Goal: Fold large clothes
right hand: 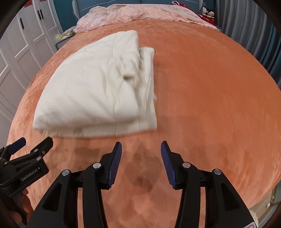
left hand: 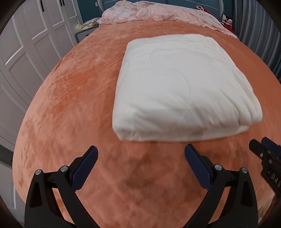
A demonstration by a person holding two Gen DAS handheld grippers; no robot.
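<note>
Item: cream quilted cover [left hand: 182, 87], folded into a thick rectangular bundle, lying on the orange bed [left hand: 70, 105] just ahead of both tools. Judged soft, bulky, light, non-slip; best taken at the near layered corners. Left hand-held gripper [left hand: 140, 154]: jaws spread wide, empty. Right hand-held gripper [right hand: 141, 149]: jaws partly apart, empty. Left view shows a smooth top; right view alone shows the uneven stacked side edges [right hand: 145, 84]. Pink lace bedding [left hand: 149, 14] at the head.

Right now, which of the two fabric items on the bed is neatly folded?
The white quilt mid-bed, a squared stack; the pink lace cloth lies rumpled by the headboard.
</note>
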